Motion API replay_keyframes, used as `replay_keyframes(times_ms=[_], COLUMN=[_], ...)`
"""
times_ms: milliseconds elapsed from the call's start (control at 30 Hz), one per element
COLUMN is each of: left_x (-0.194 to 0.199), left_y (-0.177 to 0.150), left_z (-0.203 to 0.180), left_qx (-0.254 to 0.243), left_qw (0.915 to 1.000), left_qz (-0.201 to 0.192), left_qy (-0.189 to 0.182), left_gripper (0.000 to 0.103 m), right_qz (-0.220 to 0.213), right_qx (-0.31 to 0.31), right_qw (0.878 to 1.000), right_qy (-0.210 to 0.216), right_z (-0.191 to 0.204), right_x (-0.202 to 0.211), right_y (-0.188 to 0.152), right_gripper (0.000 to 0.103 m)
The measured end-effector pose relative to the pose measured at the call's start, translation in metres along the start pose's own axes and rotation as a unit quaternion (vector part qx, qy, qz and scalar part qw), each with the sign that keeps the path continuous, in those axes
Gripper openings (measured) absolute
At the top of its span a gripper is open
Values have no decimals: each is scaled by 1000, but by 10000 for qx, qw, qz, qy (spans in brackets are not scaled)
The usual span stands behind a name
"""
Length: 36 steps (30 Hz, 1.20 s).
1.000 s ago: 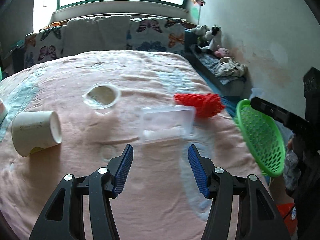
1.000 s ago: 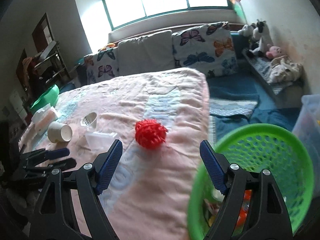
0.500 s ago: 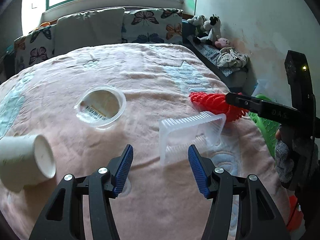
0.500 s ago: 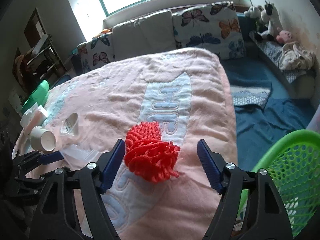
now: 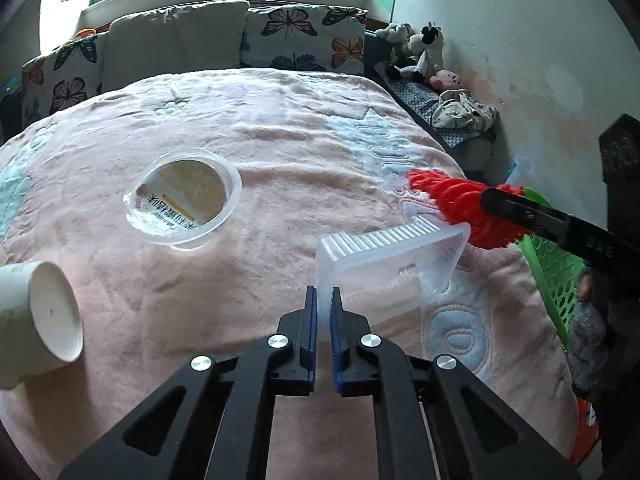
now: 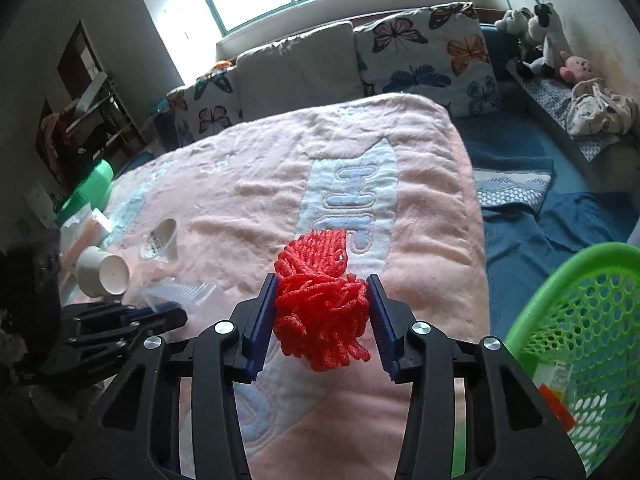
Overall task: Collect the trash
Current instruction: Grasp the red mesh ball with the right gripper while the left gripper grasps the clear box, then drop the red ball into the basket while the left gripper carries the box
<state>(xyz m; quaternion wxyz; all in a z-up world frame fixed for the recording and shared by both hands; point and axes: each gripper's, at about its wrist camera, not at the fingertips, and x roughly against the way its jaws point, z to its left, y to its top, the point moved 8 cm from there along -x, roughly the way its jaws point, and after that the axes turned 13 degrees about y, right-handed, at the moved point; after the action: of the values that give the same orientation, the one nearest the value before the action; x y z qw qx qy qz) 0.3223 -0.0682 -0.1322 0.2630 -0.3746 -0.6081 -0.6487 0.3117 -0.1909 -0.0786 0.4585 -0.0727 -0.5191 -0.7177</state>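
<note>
Pinching the clear plastic tray (image 5: pixel 394 258) by its near rim, the left hand-held gripper (image 5: pixel 324 300) is clamped; at its 2 o'clock, the right hand-held gripper (image 6: pixel 322 300) squeezes the red foam net (image 6: pixel 320 300).

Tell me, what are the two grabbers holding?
The left gripper pinches the clear tray by its near rim. The right gripper squeezes the red net around its middle.
</note>
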Motion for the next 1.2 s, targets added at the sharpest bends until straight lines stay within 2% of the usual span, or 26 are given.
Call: replay_keyframes(times_ms=[233, 633, 1200], left_x=[31, 74, 90], left_y=[-7, -25, -27], left_z=[-11, -55, -116], left_qx=[63, -148, -526], left_qw=[9997, 9982, 9944], left_qz=[-167, -311, -323], left_qy=[-156, -494, -855], left_gripper=[6, 6, 6], right_qz=[-284, -521, -785], right_qx=[7, 8, -499], right_qw=[9996, 9981, 9887], right_qy=[26, -332, -1176], right_z=[12, 10, -48], right_x=[44, 107, 181], right_y=[-7, -44, -85], right_gripper=[45, 45, 45])
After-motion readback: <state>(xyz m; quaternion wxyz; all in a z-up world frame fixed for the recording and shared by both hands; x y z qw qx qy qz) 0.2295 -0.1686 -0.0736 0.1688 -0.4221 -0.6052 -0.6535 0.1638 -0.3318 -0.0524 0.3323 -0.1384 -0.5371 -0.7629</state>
